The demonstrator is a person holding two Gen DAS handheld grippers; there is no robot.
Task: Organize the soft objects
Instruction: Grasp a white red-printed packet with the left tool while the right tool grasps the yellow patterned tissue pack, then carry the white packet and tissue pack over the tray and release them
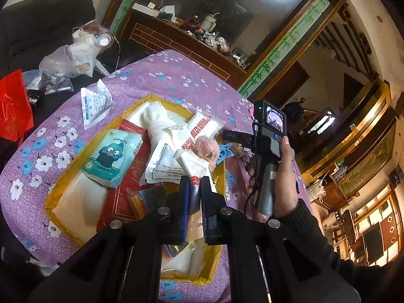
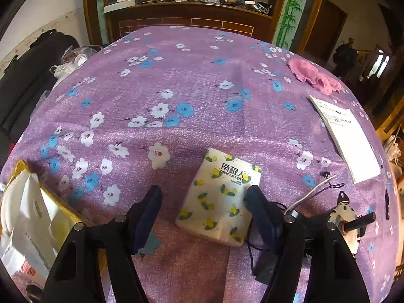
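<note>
My left gripper (image 1: pixel 195 184) is shut on a white packet with red print (image 1: pixel 192 166) and holds it over the yellow box (image 1: pixel 219 252). The box holds a blue cartoon tissue pack (image 1: pixel 113 156), white packets, a white cloth (image 1: pixel 159 123) and a pink fluffy toy (image 1: pixel 207 149). My right gripper (image 2: pixel 203 202) is open just above the purple cloth. A lemon-print tissue pack (image 2: pixel 219 197) lies between its fingers, nearer the right one. A pink cloth (image 2: pixel 313 75) lies at the far right of the table. The box edge (image 2: pixel 17 166) shows at the left of the right wrist view.
A white booklet (image 2: pixel 346 136) lies at the right of the table. A white and blue packet (image 1: pixel 94 103) lies beside the box. Cables and a small round metal part (image 2: pixel 346 217) lie by my right gripper. Plastic bags (image 1: pixel 68 60) are heaped beyond the table on the left.
</note>
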